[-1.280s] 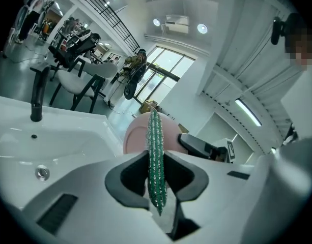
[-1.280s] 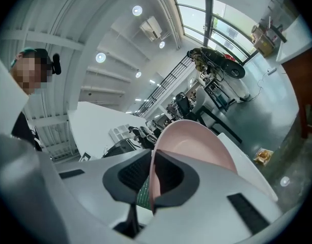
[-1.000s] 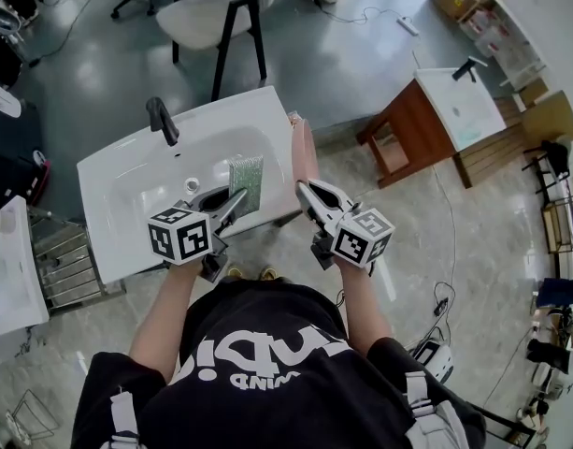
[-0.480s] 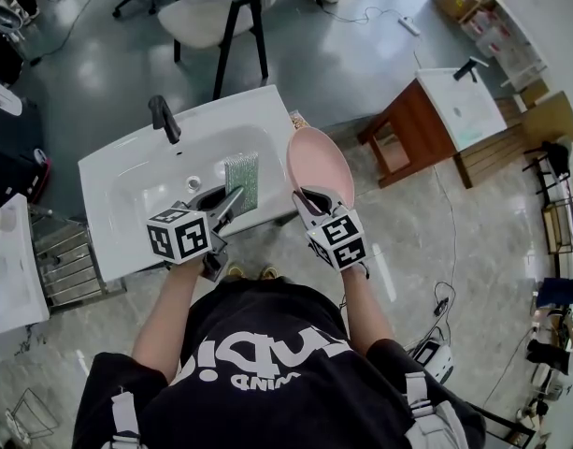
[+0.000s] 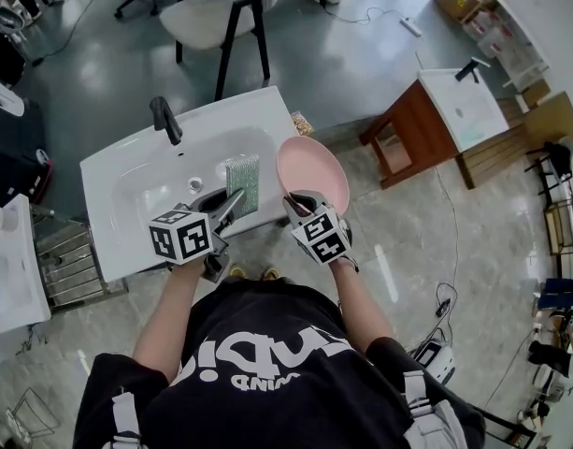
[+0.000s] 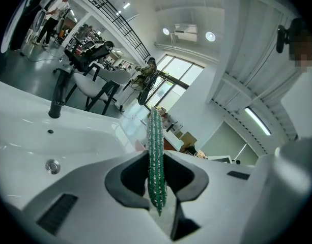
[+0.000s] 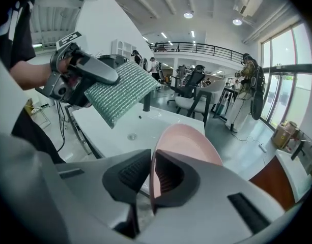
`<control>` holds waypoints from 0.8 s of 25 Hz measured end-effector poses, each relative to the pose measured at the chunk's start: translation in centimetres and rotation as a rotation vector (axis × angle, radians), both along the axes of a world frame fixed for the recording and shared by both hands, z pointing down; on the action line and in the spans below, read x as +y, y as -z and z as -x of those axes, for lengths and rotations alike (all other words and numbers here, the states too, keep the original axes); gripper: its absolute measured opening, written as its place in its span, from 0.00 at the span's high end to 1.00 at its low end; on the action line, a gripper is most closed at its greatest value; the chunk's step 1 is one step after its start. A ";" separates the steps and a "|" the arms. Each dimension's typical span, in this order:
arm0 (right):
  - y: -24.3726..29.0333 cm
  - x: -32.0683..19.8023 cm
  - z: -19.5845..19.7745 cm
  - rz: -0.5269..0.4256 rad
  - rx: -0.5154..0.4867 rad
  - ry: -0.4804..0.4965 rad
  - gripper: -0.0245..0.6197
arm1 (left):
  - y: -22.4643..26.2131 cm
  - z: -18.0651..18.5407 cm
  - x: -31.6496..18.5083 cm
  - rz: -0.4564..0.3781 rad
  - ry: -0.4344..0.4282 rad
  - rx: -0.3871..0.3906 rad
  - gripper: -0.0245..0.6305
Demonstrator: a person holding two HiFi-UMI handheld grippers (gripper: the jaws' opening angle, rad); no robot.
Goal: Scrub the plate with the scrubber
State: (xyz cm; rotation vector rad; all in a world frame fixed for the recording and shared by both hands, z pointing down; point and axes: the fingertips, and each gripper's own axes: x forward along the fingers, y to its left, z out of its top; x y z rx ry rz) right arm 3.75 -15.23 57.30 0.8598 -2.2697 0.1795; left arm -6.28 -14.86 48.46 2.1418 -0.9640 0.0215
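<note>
My right gripper (image 5: 300, 201) is shut on the near rim of a pink plate (image 5: 313, 173), which it holds at the right edge of the white sink (image 5: 146, 171) with its hollow face turned up. In the right gripper view the plate (image 7: 189, 141) rises from between the jaws. My left gripper (image 5: 232, 201) is shut on a green scrubber (image 5: 243, 181), a flat sparkly pad held over the basin just left of the plate. The left gripper view shows the scrubber (image 6: 156, 161) edge-on between the jaws. In the right gripper view the scrubber (image 7: 121, 91) hangs left of the plate.
A black faucet (image 5: 164, 120) stands at the sink's back edge, with the drain (image 5: 194, 184) in the basin. A white chair (image 5: 216, 12) sits behind the sink. A brown cabinet with a second small sink (image 5: 460, 108) stands to the right. A metal rack (image 5: 66, 265) is at the left.
The right gripper has turned the plate from edge-on to face-up and brought it left toward the scrubber. The left gripper and scrubber have barely moved.
</note>
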 end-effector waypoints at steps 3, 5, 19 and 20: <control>-1.3 0.0 0.4 0.012 0.044 0.023 0.90 | -0.2 0.0 -0.1 0.005 0.000 -0.005 0.83; -2.2 -0.2 0.7 0.016 0.068 0.037 0.90 | -0.4 -0.1 -0.1 0.007 -0.001 -0.007 0.83; -6.3 -0.2 1.7 0.016 0.212 0.133 0.89 | -0.7 -0.2 -0.7 0.022 0.004 -0.003 0.83; -6.4 -0.2 1.8 0.017 0.215 0.134 0.89 | -0.8 -0.2 -0.8 0.024 0.006 -0.001 0.83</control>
